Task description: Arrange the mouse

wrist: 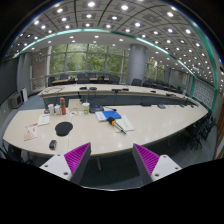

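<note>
The gripper (112, 160) hangs wide open, holding nothing; the mouse (53, 144) lies ahead-left, near the table's (150, 122) front edge.

**Smooth desk, matt pads**

The long cream desk (150, 125) has a smooth, faintly sheeny top. On it lie white paper sheets (124, 124) and a dark matt oval mouse mat (64, 129). The hand-held gripper (112, 160) wears matt magenta pads (146, 159).
</note>
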### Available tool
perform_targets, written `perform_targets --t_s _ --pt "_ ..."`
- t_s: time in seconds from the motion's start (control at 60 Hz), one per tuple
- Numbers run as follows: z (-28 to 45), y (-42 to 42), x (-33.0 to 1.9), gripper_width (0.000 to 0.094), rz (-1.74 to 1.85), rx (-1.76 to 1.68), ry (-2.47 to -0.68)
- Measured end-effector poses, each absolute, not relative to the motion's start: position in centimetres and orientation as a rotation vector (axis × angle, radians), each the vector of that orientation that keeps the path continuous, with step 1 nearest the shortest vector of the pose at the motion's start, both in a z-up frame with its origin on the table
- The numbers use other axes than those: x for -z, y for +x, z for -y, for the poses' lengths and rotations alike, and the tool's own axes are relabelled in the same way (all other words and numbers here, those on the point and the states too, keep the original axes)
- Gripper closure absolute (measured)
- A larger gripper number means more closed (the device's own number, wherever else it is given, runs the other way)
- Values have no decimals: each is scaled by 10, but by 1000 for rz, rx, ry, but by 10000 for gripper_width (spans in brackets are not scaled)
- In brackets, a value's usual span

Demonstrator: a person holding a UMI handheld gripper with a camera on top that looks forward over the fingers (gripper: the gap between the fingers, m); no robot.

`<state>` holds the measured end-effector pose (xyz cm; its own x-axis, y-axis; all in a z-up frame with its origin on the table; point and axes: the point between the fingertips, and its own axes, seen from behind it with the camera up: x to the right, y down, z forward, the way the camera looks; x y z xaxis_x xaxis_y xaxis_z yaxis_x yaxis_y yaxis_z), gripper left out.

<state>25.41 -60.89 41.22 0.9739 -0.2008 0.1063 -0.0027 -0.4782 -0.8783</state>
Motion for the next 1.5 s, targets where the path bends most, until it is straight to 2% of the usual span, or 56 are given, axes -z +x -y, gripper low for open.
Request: perform_targets --t_s 0.1,0.2,0.217,0.25,0.267,0.4,0.533,0.683,0.8,0.95,1.217,1.4,1.5 --pt "609 248 -399 80 -149 206 -2089" --pt "599 246 -372 79 -147 203 -2125" --pt "588 245 -359 80 -149 203 -2129" --pt "598 248 -359 79 -146 203 -2140" --pt "588 239 -342 77 -148 204 -2139" --pt "578 217 -278 90 -134 195 -2175" --pt "565 167 -201 82 -57 203 -2211" --pt "539 64 -119 83 11 91 -2253" --pt "499 -21 -79 80 34 11 -2241" --pt "427 -106 -60 78 56 -44 -2192" --pt "299 -157 -19 107 86 -10 -2171" --pt "253 -157 11 256 88 -2 -2213" --pt "244 -164 12 451 102 -32 -2209"
